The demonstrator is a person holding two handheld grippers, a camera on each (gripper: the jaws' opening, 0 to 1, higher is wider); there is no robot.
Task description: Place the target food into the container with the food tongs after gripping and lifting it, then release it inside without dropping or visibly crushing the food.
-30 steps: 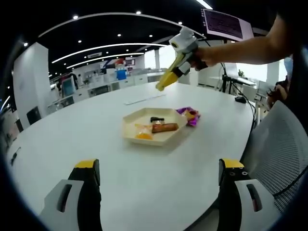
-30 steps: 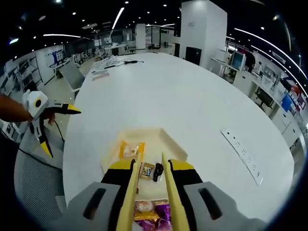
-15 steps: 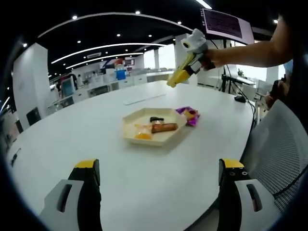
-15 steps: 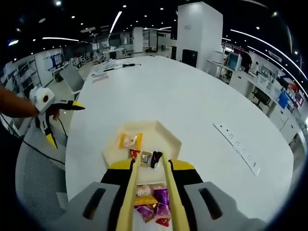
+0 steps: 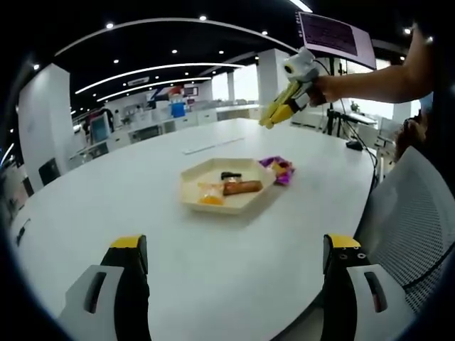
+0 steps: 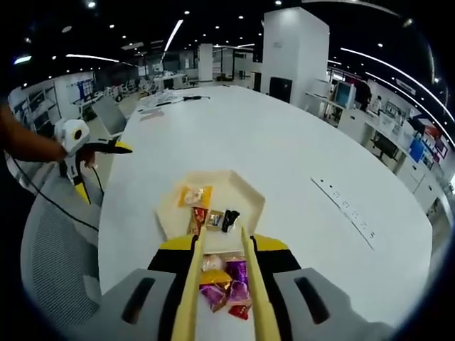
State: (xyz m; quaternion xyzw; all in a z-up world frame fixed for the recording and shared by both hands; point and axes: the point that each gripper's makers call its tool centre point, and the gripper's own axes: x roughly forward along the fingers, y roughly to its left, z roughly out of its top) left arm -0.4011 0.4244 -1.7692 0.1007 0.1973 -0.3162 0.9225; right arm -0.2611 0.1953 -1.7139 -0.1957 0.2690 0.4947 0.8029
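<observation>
Table: white round table [image 5: 142,213], carrying a cream hexagonal tray [image 5: 227,186] and a heap of wrapped sweets [image 5: 279,169] touching the tray's right corner in the left gripper view.
Tray contents: an orange packet [image 6: 193,195], a brown bar [image 5: 243,187] and a small dark piece [image 6: 229,220], all lying flat inside the container.
Target food: the loose sweets [image 6: 226,290], purple and red wrappers with one pale piece, on the bare tabletop just outside the tray, near the table's edge by the mesh chair [image 5: 409,220].
Tongs: long yellow food tongs [image 6: 217,284] held in the right gripper [image 6: 217,249]; the two blades stand slightly apart and frame the sweets from above, gripping nothing. In the left gripper view they are raised high over the far side of the table [image 5: 279,110].
Left gripper: [image 5: 231,284] jaws wide apart, empty, low over the near edge.
Handling: probably light and small, crinkly wrappers likely slippery against smooth blades; the pale piece may be soft.
Hold: take one sweet across its body, not by a twisted wrapper end, with gentle pressure.
Risk: a neighbour may be dragged along or the sweet may slip out mid-lift.
</observation>
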